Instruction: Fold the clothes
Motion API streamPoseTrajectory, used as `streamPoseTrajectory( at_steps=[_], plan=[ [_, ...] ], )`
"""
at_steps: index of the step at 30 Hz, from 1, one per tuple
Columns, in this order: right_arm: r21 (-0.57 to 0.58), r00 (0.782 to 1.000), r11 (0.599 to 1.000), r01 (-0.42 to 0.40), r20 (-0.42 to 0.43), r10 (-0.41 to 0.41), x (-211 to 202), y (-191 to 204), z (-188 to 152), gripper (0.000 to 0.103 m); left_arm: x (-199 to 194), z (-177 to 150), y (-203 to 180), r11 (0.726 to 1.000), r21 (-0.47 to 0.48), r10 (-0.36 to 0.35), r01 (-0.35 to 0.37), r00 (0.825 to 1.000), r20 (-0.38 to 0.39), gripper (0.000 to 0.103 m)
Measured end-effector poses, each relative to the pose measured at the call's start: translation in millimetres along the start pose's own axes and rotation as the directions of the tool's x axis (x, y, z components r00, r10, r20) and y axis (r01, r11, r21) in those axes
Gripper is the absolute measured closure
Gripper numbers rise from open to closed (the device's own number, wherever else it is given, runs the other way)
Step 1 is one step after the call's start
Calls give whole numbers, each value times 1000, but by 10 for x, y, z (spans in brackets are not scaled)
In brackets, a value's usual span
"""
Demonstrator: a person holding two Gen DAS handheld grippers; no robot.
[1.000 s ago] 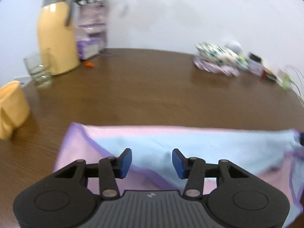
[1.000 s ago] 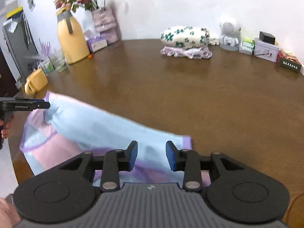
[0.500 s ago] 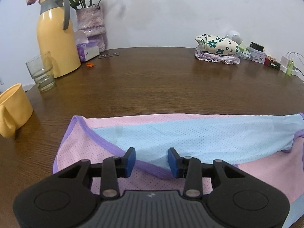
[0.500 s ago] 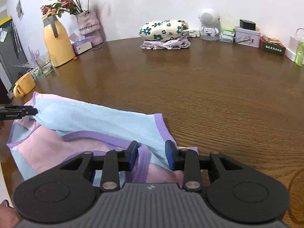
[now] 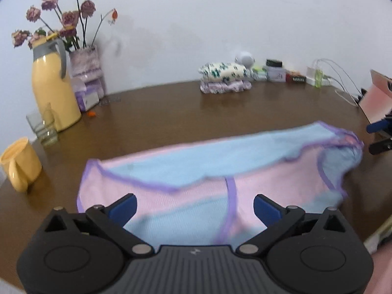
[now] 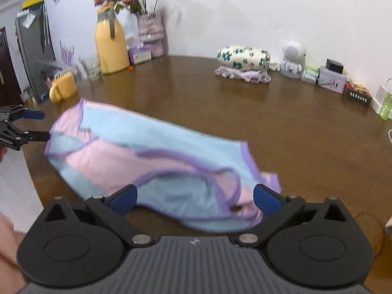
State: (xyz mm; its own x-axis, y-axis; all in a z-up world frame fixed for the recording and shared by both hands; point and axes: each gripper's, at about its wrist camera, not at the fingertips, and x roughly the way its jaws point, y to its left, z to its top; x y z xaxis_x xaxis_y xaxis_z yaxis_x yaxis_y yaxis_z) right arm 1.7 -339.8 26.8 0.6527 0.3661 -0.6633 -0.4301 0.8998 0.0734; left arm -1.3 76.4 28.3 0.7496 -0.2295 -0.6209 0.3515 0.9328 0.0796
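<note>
Both jaws are springing apart now: the left hand-held gripper [image 5: 194,204] opening, nothing pinched, and the right hand-held gripper [image 6: 194,197] opening too, pads clear of cloth. The pink-and-blue garment [image 5: 220,169] lies folded over on the brown bench [image 5: 171,112], well in front of the yellow jug [image 5: 55,90].

Black claw [image 5: 194,204], blue pads [image 5: 123,207], silver screws [image 5: 140,248]
</note>
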Motion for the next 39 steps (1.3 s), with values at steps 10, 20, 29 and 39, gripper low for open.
streamPoseTrajectory(
  at_steps=[10,20,29,39],
  plan=[
    [60,991,991,122,-64,-118,44,-134,-195,5,-20,-316,-243,986,165,27,-14,997,-74,23],
    [100,986,986,135,-109,-124,193,-223,-231,43,165,-267,-213,949,309,-18,55,992,-121,55],
    [138,985,978,156,-88,-145,236,-299,-183,43,232,-245,-131,950,262,-140,169,982,-124,71],
    [168,990,980,104,-109,-86,361,-359,-133,97,243,-220,-83,946,216,-212,240,967,-144,101]
  ],
)
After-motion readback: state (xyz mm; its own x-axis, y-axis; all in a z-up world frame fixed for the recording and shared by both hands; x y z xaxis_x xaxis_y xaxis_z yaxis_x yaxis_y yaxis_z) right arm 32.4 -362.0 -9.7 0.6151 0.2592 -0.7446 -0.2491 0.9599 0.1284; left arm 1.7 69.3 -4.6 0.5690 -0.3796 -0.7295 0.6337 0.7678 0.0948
